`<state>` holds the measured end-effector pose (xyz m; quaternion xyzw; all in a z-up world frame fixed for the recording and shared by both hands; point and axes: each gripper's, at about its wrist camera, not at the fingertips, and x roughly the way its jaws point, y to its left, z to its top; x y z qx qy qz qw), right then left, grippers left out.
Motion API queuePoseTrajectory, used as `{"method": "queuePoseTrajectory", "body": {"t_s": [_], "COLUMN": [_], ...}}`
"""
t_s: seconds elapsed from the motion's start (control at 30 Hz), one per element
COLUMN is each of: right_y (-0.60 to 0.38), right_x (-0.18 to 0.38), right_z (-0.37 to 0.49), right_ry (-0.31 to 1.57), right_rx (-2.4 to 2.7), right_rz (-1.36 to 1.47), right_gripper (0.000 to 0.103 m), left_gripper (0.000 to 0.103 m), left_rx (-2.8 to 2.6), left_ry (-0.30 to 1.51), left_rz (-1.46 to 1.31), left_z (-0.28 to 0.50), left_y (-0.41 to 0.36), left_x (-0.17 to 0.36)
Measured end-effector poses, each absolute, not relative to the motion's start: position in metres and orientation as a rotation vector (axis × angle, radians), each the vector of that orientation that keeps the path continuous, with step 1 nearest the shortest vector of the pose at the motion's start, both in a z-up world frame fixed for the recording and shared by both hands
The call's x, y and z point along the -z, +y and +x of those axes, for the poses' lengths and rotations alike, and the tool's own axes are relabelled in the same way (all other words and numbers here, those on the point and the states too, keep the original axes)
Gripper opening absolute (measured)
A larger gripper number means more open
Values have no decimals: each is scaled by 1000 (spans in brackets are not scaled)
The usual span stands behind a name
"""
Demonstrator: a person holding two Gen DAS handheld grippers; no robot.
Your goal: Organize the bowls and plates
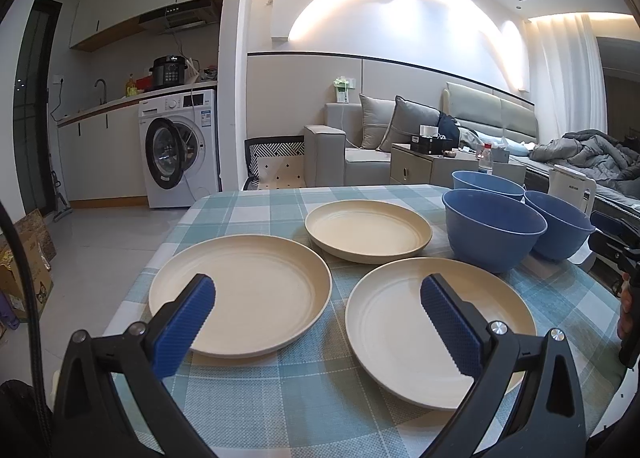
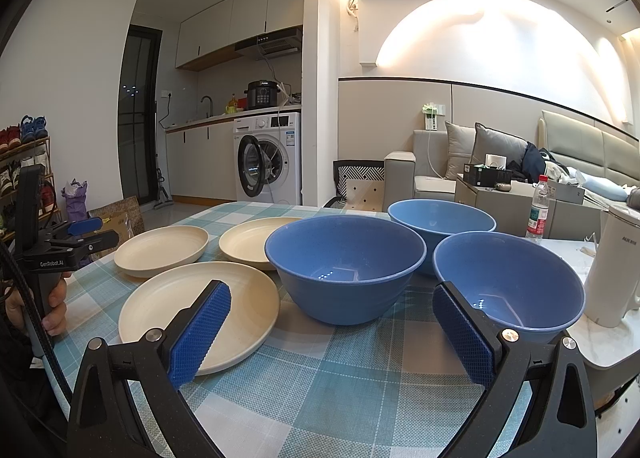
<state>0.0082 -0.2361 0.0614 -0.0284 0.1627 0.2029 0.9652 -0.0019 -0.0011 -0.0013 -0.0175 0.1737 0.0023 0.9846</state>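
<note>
Three round, smooth cream plates [image 1: 240, 294] lie on the left of my checked-cloth table [image 1: 288, 390], and three deep matte blue bowls [image 2: 344, 266] cluster on the right. My left tool [image 1: 316, 310] and right tool [image 2: 332, 318] hover wide open, their ridged blue pads [image 2: 200, 334] touching nothing.

A washing machine [image 2: 267, 157], sofa [image 1: 360, 145] and water bottle [image 2: 537, 213] stand behind.

Both rigs match: the left gripper [image 1: 318, 298] and right gripper [image 2: 332, 306] each have matte black plastic arms with silver round screws at the joints, ending in blue fingers [image 1: 184, 326] with a knobbly rubber grid texture. A braided black cable [image 2: 24, 298] runs alongside, and white "GenRobot.AI" lettering [image 2: 51, 263] sits on the body.
</note>
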Motion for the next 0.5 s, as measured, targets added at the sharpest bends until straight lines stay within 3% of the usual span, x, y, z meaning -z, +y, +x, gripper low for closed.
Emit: {"method": "queuePoseTrajectory", "body": {"t_s": [0.5], "right_y": [-237], "right_x": [-61], "right_z": [9], "right_ry": [339], "right_rx": [-399], "right_rz": [-50], "right_gripper": [103], "left_gripper": [103], "left_rx": [-44], "left_ry": [360], "left_rz": [-9], "left_z": [0], "left_y": [-5], "left_x": [1]}}
